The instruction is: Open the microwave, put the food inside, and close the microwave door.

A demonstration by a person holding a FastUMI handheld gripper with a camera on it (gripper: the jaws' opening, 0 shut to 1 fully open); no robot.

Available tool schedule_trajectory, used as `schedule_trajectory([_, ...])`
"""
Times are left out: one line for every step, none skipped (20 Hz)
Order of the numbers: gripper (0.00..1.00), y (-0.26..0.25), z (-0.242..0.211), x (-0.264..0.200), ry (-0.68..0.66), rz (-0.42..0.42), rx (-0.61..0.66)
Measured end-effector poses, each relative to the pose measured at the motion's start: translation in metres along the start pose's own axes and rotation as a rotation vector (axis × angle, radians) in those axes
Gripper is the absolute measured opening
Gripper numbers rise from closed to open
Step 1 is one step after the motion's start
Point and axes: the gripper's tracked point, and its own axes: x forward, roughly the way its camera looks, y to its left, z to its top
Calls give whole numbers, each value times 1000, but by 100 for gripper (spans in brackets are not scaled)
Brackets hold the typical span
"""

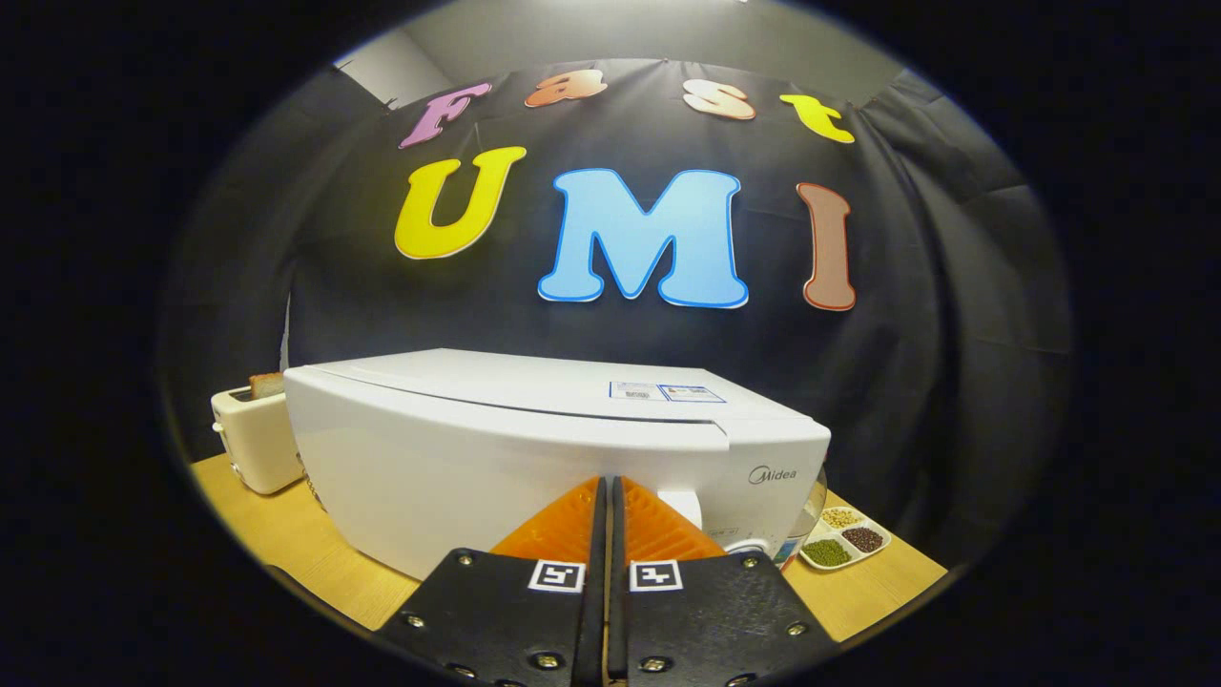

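- On the wooden table (277, 534), a white microwave (534, 448) stands with its door closed, front face turned toward the gripper.
- Gripper (608, 487): fingers pressed together, only a thin slit between them, nothing held. Tips sit right at the microwave's front, low on the face, toward its right end; whether they touch it cannot be told.
- Microwave top carries a small label (666, 392) near the right rear; a seam runs along the upper front edge.
- Control area at the microwave's right end, just beyond the fingertips: a white panel piece and a round knob (749, 548) partly hidden behind the right finger.
- Left of the microwave, just beside it and set a little further back: a cream toaster (250, 439) with a slice of bread (267, 385) standing up out of its slot.
- Right of the microwave, near its front corner: a white divided dish (882, 549) on the table, three compartments showing, with pale grains at the back, dark beans on the right, green beans in front.
- Something clear, glass-like (814, 501), shows at the microwave's right edge, between it and the dish; too little visible to say what it is.
- Black cloth wall (954, 334) hangs behind everything, draped in folds on the right.
- Food for the task: the bread in the toaster and the dish of beans both lie outside the microwave.
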Motion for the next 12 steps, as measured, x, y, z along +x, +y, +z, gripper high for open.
schedule_trajectory([4,1,6,5,-30,-13,26])
schedule_trajectory([3,0,-1,9,-19,-20,13])
schedule_trajectory([3,1,3,3,-34,-27,-1])
schedule_trajectory([3,0,0,3,-25,-30,-11])
schedule_trajectory([3,1,2,3,-24,-35,-12])
schedule_trajectory([3,1,1,3,-4,-33,-3])
schedule_trajectory([3,0,-3,2,25,-31,15])
schedule_trajectory([3,3,-6,-3,48,-15,39])
schedule_trajectory([3,4,-3,-11,53,-13,47])
schedule_trajectory([3,7,2,-20,44,-11,45])
schedule_trajectory([3,12,9,-29,34,1,41])
schedule_trajectory([3,18,15,-42,25,10,35])
